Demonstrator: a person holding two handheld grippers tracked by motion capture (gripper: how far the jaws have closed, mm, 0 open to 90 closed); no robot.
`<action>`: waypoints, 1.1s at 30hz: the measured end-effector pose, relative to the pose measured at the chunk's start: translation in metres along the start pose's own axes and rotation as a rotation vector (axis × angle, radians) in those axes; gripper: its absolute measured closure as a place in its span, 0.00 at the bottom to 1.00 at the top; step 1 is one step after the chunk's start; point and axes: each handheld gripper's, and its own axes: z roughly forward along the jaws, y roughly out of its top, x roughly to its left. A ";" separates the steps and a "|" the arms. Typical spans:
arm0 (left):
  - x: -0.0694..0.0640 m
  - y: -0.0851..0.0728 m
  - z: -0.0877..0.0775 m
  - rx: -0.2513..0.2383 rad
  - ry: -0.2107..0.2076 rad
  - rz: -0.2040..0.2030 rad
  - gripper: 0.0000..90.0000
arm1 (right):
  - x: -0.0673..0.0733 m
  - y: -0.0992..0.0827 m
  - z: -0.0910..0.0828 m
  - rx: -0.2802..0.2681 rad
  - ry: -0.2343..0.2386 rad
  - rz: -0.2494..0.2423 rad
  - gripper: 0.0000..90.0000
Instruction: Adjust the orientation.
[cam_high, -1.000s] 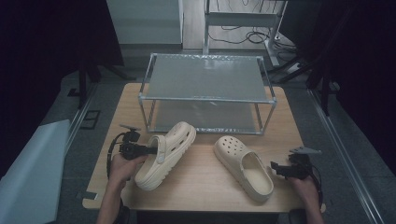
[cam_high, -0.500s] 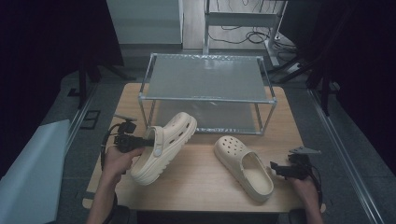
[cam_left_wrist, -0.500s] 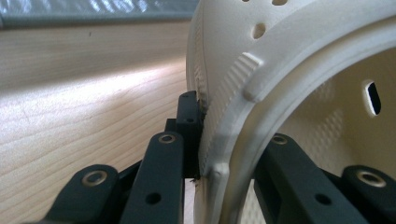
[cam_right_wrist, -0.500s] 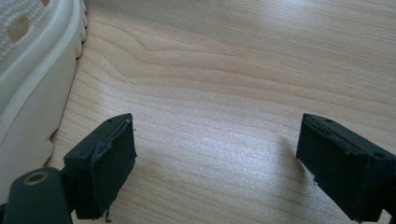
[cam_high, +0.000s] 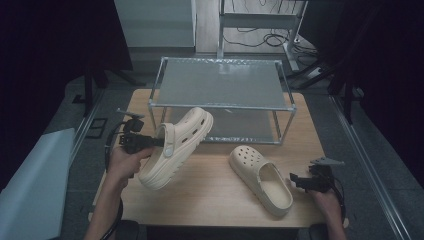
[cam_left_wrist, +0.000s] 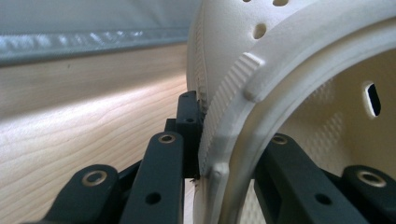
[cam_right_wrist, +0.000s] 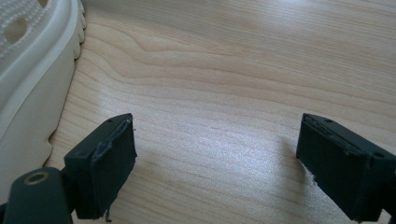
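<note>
Left tongs pinching the lifted clog by its heel rim above the desk, right tongs spread beside the other clog; keep grip firm, toe level toward the rack

One cream perforated clog hangs tilted above the tabletop, toe toward the wire rack, while its mate lies upright, opening up.
</note>
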 end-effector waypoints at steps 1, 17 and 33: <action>-0.003 0.002 -0.001 -0.003 -0.002 0.001 0.85 | 0.000 0.000 0.000 0.000 0.000 0.002 0.13; -0.023 0.037 -0.003 -0.057 -0.044 -0.014 0.85 | -0.001 0.000 -0.001 -0.010 0.006 0.004 0.14; -0.027 0.081 0.016 -0.156 -0.033 -0.079 0.85 | -0.002 0.000 -0.001 -0.011 0.007 0.014 0.14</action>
